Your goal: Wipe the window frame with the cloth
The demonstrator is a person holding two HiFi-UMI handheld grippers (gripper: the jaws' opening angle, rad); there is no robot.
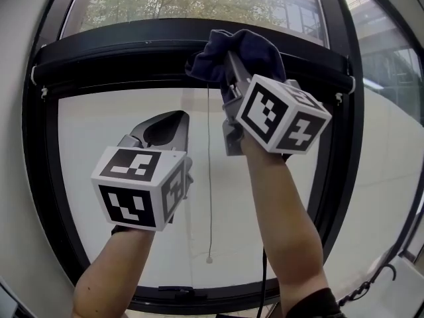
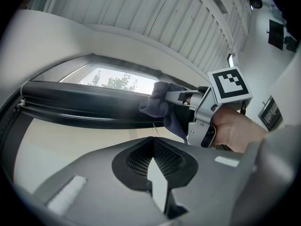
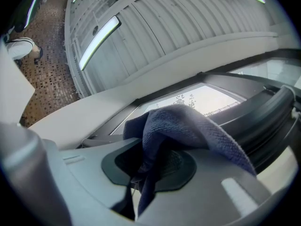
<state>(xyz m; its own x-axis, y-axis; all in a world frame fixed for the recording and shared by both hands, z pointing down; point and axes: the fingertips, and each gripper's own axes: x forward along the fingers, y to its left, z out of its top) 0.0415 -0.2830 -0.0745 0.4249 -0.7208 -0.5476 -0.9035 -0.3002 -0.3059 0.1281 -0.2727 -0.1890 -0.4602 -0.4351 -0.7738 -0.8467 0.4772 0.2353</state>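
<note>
Dark-framed window point(image 1: 199, 2) — daylight, green trees point(image 1: 152, 5) beyond its upper pane. Below that, a white blind point(image 1: 119, 124) with a thin cord point(image 1: 209, 191) hanging over it. White wall point(image 1: 13, 144) left of window. Above window — ribbed ceiling point(image 3: 155, 27), lit strip lights point(image 3: 96, 41). Speckled brown floor point(image 3: 51, 55) well away from window.

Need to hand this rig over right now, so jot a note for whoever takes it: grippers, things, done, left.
Right gripper: shut on the dark blue cloth, which is bunched against the black crossbar of the window frame, right of its middle.
Left gripper: jaws together, nothing between them, held lower in front of the pane.
A pull cord hangs between the two arms.
Done: cloth gripped and at the frame; how much is wiped cannot be told.
Left: probably the rest of the crossbar, then the frame's other sides.
</note>
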